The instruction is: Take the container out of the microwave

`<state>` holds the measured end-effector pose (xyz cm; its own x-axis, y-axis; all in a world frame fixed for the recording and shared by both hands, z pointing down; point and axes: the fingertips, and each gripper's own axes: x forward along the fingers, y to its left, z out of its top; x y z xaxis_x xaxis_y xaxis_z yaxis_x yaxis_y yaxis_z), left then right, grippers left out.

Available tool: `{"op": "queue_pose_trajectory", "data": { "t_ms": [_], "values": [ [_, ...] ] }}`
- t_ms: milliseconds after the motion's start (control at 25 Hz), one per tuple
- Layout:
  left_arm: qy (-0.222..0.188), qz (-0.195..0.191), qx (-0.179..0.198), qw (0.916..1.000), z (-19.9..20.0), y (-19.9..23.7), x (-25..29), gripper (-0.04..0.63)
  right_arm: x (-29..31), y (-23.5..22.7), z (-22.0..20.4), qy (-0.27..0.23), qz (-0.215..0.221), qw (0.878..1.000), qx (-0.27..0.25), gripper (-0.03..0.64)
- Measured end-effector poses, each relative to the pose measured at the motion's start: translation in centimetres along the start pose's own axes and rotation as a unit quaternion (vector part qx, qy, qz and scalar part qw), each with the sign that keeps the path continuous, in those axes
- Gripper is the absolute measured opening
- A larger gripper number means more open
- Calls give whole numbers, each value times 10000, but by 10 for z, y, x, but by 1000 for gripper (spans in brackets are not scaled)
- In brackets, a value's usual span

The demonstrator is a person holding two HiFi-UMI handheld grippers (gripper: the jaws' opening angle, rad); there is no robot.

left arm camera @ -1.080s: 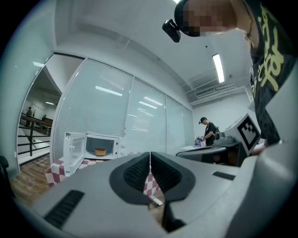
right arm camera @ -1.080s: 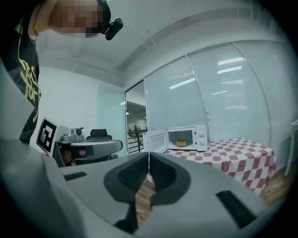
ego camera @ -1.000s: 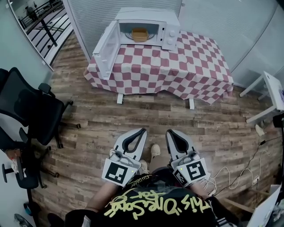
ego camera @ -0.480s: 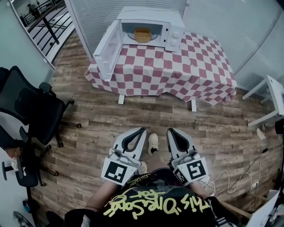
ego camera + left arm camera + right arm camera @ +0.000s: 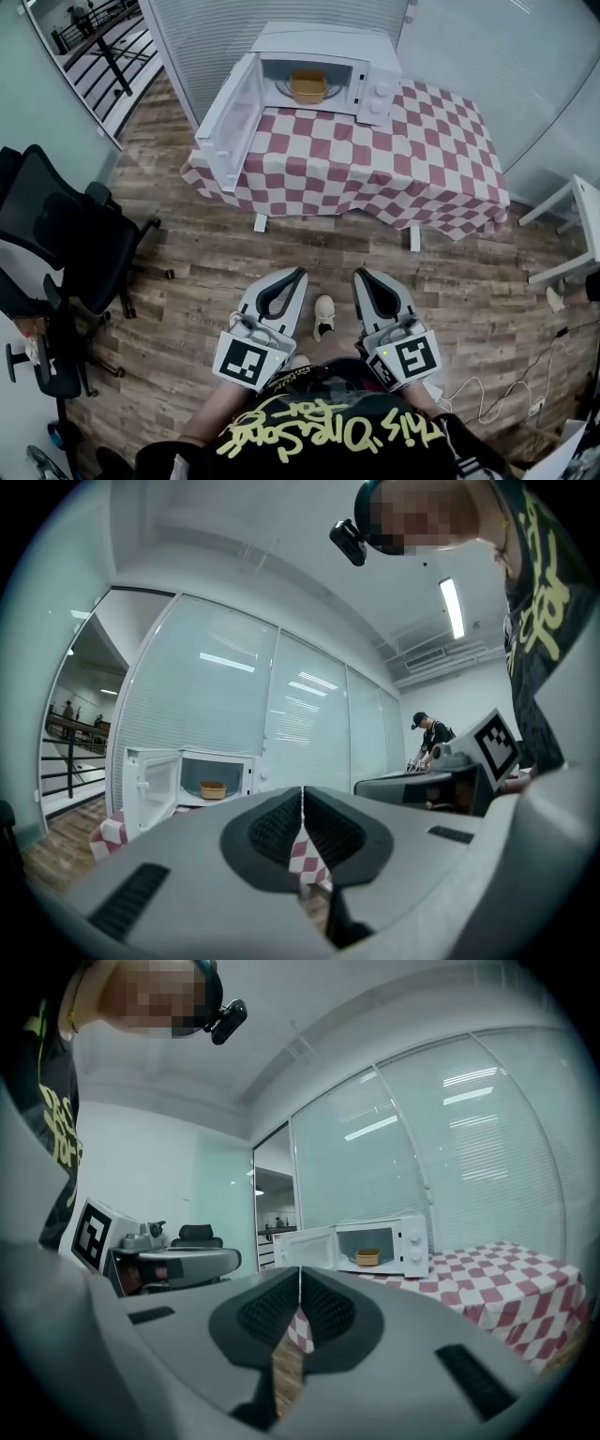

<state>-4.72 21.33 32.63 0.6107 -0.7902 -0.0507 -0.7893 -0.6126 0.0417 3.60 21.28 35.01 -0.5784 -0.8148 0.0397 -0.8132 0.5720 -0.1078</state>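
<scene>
I see a wide wooden floor [image 5: 281, 253], and at its far side a table [image 5: 375, 169] under a red-and-white checked cloth, set against a glass wall with blinds. A black office chair [image 5: 56, 244] stands to the left, well apart from the table. On the table's left end sits a white microwave [image 5: 323, 42] with its door [image 5: 228, 122] swung fully open to the left. My left gripper [image 5: 302, 273] and right gripper [image 5: 357, 273] are held level side by side over the floor, short of the table, both with jaws pressed together and nothing between them. The small tan container [image 5: 307, 86] sits inside the microwave's cavity.
</scene>
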Motion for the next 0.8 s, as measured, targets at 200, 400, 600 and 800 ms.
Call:
{"op": "queue_pose_trajectory", "data": {
  "t_ms": [200, 400, 600, 800],
  "values": [
    [57, 9, -55, 10000, -2, 23, 41, 12, 32, -33, 3, 93, -14, 9999, 71, 11],
    [53, 21, -69, 10000, -1, 35, 63, 12, 51, -50, 7, 112, 14, 9999, 70, 11],
    [36, 94, -64, 9999, 1, 50, 82, 12, 71, -63, 13, 168, 66, 9998, 38, 11],
    [42, 207, -89, 9997, 6, 62, 100, 12, 88, -78, 20, 174, 140, 9998, 17, 11]
  ]
}}
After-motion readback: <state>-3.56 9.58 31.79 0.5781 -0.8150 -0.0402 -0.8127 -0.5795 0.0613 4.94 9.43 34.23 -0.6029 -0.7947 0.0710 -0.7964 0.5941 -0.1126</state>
